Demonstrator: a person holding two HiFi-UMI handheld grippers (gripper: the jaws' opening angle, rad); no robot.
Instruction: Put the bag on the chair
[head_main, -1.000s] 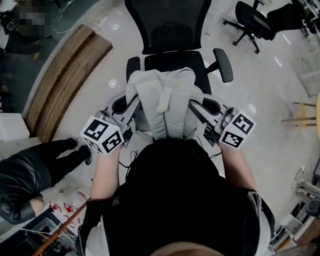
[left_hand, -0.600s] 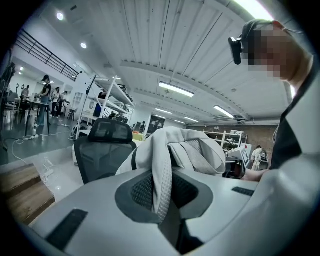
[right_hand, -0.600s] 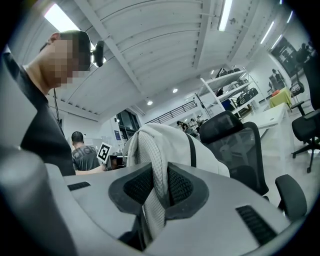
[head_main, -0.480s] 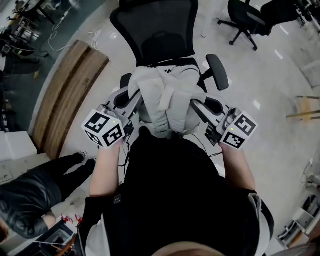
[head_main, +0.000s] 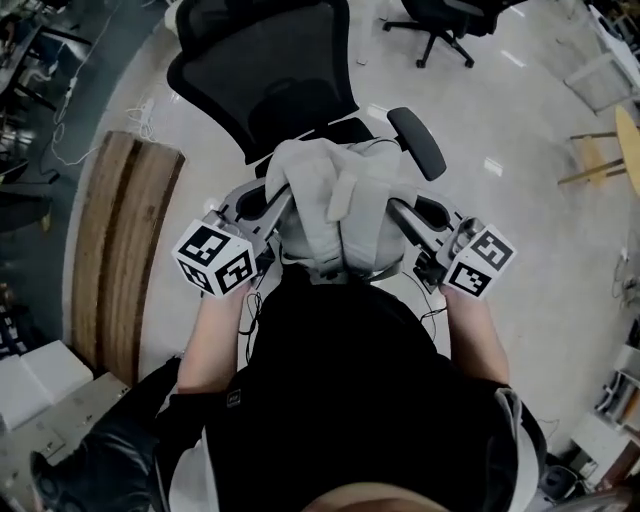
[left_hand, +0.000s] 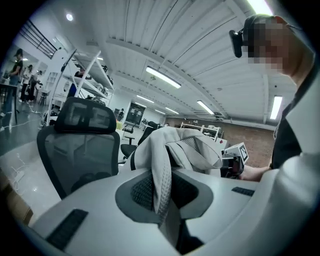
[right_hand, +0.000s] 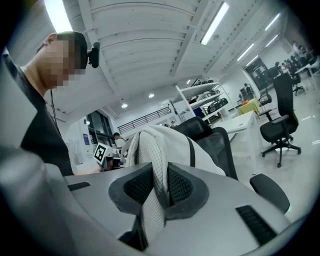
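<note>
Beyond the gripped bag (head_main: 335, 200) stands the chair (head_main: 270, 85), wooden platform (head_main: 120, 250) leftward.

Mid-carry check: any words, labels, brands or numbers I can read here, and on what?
None can be read.
The two marker cubes carry only black-and-white square patterns, no letters.
The grey backpack and the black office chair show no legible label or brand.

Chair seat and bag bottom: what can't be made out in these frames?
- Seat of the chair, head view: mostly under the bag; whether they touch cannot be told.
- Bag's lower half, both gripper views: blocked by the bodies of the left gripper and right gripper.
- Chair base, head view: covered by bag and person.
</note>
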